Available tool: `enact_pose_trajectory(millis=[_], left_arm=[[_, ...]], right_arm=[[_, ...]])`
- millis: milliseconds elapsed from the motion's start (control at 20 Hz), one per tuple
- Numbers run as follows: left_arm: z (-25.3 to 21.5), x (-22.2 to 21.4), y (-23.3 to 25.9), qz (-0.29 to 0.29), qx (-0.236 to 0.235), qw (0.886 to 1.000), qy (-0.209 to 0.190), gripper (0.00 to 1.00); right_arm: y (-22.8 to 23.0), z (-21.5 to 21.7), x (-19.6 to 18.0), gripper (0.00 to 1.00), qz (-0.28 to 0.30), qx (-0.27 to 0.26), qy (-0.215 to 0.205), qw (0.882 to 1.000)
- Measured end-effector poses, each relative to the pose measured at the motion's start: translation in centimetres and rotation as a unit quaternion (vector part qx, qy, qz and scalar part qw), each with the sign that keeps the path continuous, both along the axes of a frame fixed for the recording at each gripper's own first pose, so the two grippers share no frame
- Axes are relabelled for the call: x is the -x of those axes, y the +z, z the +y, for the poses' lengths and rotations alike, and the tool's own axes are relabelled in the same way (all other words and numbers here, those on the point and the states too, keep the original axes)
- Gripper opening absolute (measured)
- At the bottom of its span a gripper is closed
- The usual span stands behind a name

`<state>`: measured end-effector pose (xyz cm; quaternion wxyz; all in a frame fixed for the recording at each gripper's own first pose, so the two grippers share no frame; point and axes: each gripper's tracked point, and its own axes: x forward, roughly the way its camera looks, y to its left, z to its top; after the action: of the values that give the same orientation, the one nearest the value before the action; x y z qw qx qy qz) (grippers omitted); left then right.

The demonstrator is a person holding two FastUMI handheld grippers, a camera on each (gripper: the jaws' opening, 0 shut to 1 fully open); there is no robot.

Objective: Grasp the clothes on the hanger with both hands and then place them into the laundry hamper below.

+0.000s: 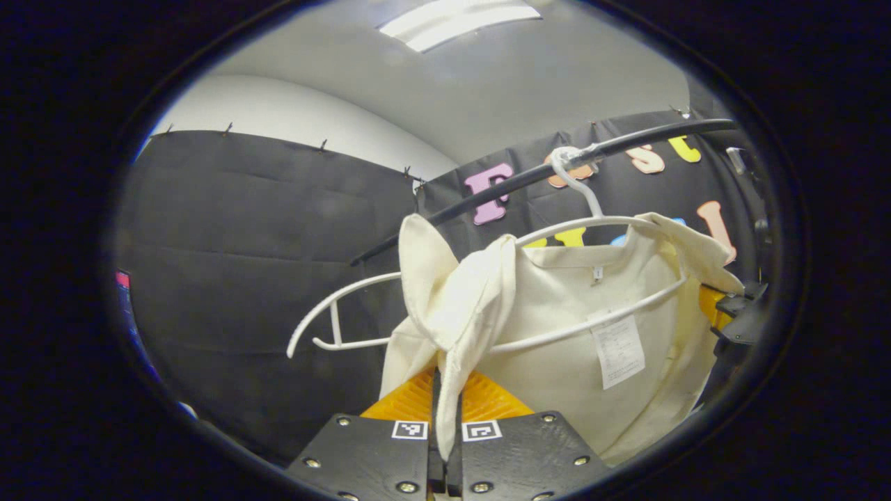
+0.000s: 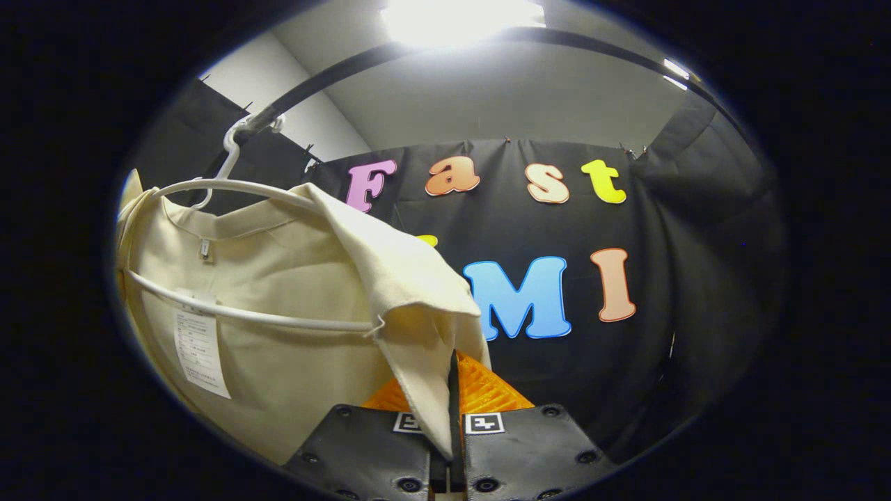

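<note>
The cream shirt [image 1: 557,334] hangs on a white hanger [image 1: 598,221], its hook over a black rail [image 1: 487,191] that runs across in front of the black cloth wall [image 1: 243,229]. In the left gripper view the shirt's one shoulder is pulled off the hanger's end: that bare end [image 1: 327,313] sticks out to the side, clear of the cloth, while the loose shoulder fabric is bunched and drawn down toward the camera. The left claw [image 1: 445,417] is closed on this bunch, a fold of cloth pinched between its two fingers. A white care label [image 1: 618,351] hangs inside the shirt below the collar, and the hanger's lower bar crosses in front of the inner back panel. At the far edge of this view, past the other shoulder, part of the other gripper [image 1: 738,320] shows close against the cloth.

In the right gripper view the same shirt [image 2: 278,292] hangs from the hanger [image 2: 230,188] on the rail [image 2: 313,80], with the label [image 2: 200,351] toward the near side. The shoulder on this side droops off the hanger's end in a folded flap that falls straight down. The right claw [image 2: 452,410] is closed on the flap's lower edge, cloth held between both fingers. A bright ceiling light [image 2: 459,17] glares above the rail.
</note>
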<state>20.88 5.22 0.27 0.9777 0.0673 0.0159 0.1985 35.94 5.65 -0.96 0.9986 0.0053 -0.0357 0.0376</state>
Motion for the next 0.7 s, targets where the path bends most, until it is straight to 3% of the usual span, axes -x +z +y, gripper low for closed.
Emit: enact_pose_trajectory(millis=[400, 700], left_arm=[[2.9, 2.2, 4.8, -0.042, -0.001, 0.999, 0.024, 0.03], [5.1, 1.1, 5.9, -0.051, 0.021, 0.998, 0.010, 0.03]], right_arm=[[3.2, -3.0, -0.3, 0.06, -0.044, -0.008, -0.036, 0.998], [3.0, -3.1, -2.9, 0.06, -0.024, -0.037, -0.018, 0.999]])
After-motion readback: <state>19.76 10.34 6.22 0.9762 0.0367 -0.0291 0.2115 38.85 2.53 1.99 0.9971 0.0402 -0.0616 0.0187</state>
